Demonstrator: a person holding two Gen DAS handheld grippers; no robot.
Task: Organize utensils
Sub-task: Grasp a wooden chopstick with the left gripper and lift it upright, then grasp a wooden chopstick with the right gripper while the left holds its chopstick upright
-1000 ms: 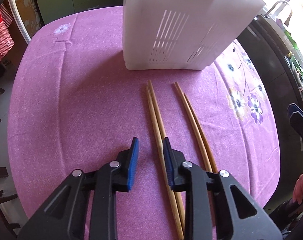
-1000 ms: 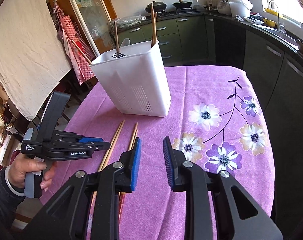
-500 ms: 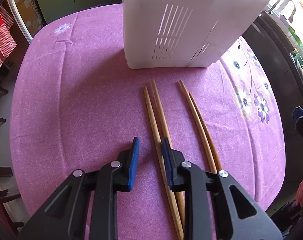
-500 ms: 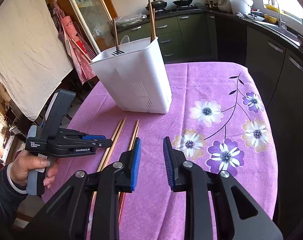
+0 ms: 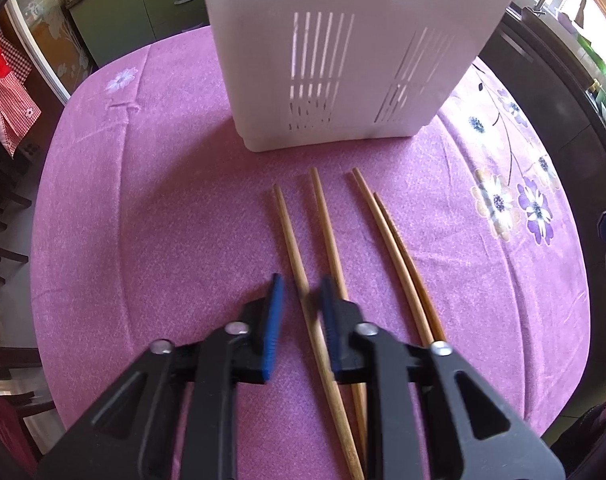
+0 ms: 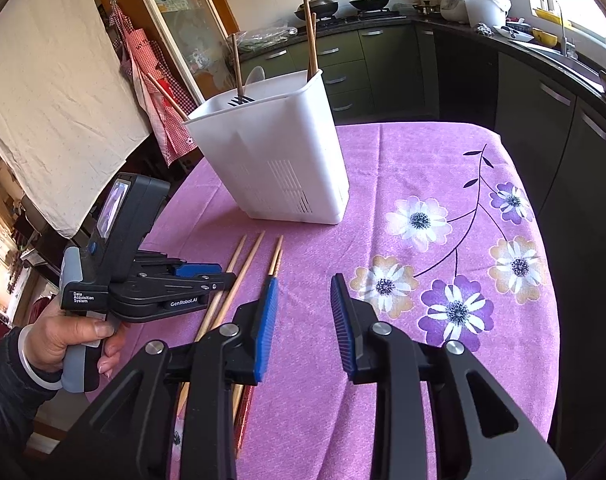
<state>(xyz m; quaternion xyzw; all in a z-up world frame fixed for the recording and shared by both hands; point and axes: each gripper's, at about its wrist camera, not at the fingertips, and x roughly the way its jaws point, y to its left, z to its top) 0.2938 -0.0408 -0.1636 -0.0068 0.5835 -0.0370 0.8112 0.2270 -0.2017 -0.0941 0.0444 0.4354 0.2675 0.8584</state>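
Lying flat: 4 slender tan chopsticks [image 5: 325, 216].

Four wooden chopsticks [image 5: 327, 216] lie side by side on the cloth before the upright white holder [image 5: 343, 52].

Four chopsticks [image 5: 327, 220] side by side on the table [image 5: 143, 200], utensil holder [image 5: 343, 48] just behind.

The bench [image 6: 443, 152] is covered by a purple flowered cloth [image 6: 455, 264]; a white slotted caddy [image 5: 355, 52] and seemingly four wooden chopsticks [image 5: 387, 240] are laid on it.
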